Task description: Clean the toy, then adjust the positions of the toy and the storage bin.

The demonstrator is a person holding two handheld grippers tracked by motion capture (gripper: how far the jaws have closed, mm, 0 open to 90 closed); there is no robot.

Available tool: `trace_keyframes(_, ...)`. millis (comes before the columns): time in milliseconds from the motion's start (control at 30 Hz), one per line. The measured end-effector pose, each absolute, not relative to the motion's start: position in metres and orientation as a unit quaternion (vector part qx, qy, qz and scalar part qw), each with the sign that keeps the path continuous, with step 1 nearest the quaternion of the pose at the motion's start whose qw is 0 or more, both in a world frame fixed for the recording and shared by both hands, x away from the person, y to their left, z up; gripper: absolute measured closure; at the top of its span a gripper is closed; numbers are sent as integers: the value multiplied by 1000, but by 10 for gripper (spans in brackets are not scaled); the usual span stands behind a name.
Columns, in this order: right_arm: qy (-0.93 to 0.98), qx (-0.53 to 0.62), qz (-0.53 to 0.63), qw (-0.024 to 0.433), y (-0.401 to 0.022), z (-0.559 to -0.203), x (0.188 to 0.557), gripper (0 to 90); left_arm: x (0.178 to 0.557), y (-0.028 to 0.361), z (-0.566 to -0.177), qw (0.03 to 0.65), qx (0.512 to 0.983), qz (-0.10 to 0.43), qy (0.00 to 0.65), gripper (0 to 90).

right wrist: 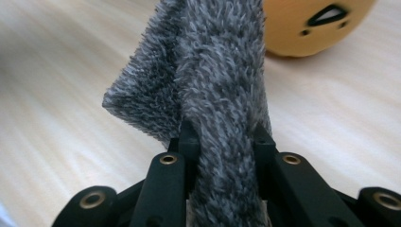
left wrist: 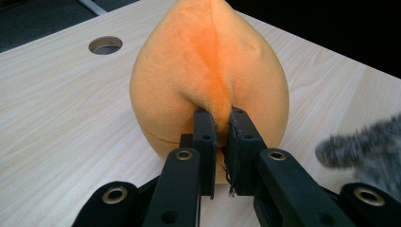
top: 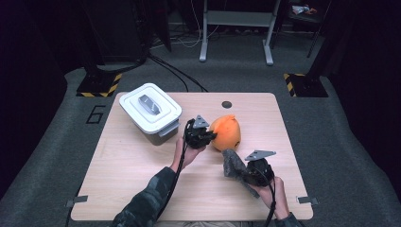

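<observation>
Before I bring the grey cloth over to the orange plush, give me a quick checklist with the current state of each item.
1. Left tool pinching a fold of the orange plush: ok, jaws shut on the fabric.
2. Right tool holding the grey cloth: ok, the cloth is clamped between the jaws and stands up from them.
3. Plush resting on the table: ok, its base sits on the wood.
4. Gap between cloth and plush: ok, close but apart.
5. Lidded white bin out of the way: ok, it stands on the table on the far side of the left tool.
6. How firmly the cloth is gripped: cannot tell.
</observation>
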State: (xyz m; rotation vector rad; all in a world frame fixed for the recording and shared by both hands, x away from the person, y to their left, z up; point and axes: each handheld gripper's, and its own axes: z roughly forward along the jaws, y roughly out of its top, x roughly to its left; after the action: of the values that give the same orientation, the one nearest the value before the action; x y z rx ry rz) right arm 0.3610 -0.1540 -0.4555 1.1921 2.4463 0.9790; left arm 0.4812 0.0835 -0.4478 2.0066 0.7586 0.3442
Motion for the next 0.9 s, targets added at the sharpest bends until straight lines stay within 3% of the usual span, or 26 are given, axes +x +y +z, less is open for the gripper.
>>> trace_keyframes(500,866,370,330,71,-122,-487,343,689,482,80,-445,460,820,146,308,832)
trace_keyframes(600,873,366,316,60,-112,-495,344,510,482,79,-445,460,820,146,308,832)
trace_keyframes(633,873,366,316,60,-112,-495,344,510,482,79,-445,460,820,146,308,832)
trace_keyframes(700,873,361,322,59,-111,-496,345,336,482,80,-446,462,819,144,309,832)
trace_keyframes(767,872,361,325,62,-112,-495,345,295,482,80,-445,461,819,144,309,832)
trace_keyframes(800,869,361,334,63,-114,-490,345,222,482,80,-445,459,821,144,308,832)
trace_keyframes(900,866,352,347,70,-118,-488,346,179,482,80,-445,460,820,146,309,832)
